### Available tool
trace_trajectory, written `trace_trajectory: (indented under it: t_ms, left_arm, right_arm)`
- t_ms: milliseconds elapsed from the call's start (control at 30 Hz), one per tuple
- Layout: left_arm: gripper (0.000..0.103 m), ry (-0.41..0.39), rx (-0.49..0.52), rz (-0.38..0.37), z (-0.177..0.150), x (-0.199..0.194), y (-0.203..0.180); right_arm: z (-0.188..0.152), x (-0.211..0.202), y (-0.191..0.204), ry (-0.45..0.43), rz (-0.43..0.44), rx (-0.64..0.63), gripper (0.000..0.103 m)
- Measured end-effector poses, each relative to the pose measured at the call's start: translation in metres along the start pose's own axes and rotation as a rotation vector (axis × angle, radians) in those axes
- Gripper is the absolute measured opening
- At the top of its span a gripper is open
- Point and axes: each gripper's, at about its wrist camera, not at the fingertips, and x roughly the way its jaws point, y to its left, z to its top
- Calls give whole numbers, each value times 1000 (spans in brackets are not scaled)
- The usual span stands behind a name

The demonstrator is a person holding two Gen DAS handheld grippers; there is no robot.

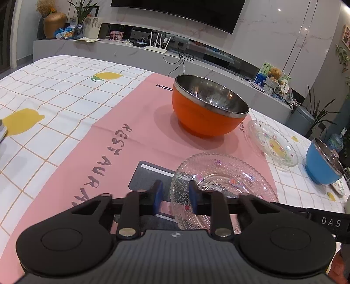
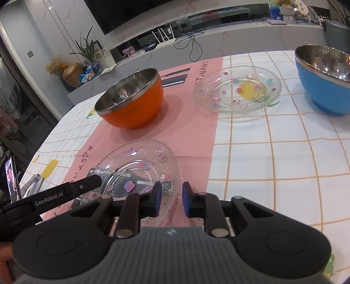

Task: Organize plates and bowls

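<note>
A home living rm: large dark wall-mounted TV point(image 1: 175, 13) above a long white marble-look media console point(image 1: 109, 47), w/ white four-antenna router point(image 1: 155, 48), gold round vase point(image 1: 54, 23), brown teddy bear point(image 1: 275, 73) and potted green plants point(image 2: 87, 49); foreground table under lemon-print checked tablecloth point(image 1: 54, 87).

Blue bowl point(image 2: 326, 80) cut by right edge. Near glass plate point(image 1: 221, 187) front rim hidden behind gripper bodies in both views; grip can't tell.
</note>
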Motion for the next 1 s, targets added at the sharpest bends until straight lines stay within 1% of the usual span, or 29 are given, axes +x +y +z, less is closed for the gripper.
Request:
trace_trajectory:
  t_ms: [33, 67, 200, 300, 467, 567, 733, 1000]
  left_arm:
    - [21, 1, -3, -8, 0, 0, -1]
    - [19, 2, -2, -15, 0, 0, -2]
    - [18, -2, 8, 5, 0, 0, -5]
    - [13, -4, 10, 16, 0, -4, -5]
    - [13, -12, 6, 18, 0, -19, -9]
    - [13, -18, 3, 10, -1, -30, -18]
    - [11, -9, 27, -16, -9, -46, -42]
    - [9, 64, 74, -70, -37, -58, -86]
  right_arm:
    - [0, 0, 0, -2, -2, -2, 14]
    - [-1, 1, 0, -1, 2, -1, 13]
    - [0, 1, 0, -4, -4, 13, 11]
    - [1, 1, -2, -5, -1, 23, 9]
    - [2, -11, 0, -6, 12, 12, 7]
    - [2, -24, 1, -17, 8, -3, 7]
    - [-2, -53, -12, -23, -1, 26, 7]
    - [-27, -99, -48, -17, -74, 90, 7]
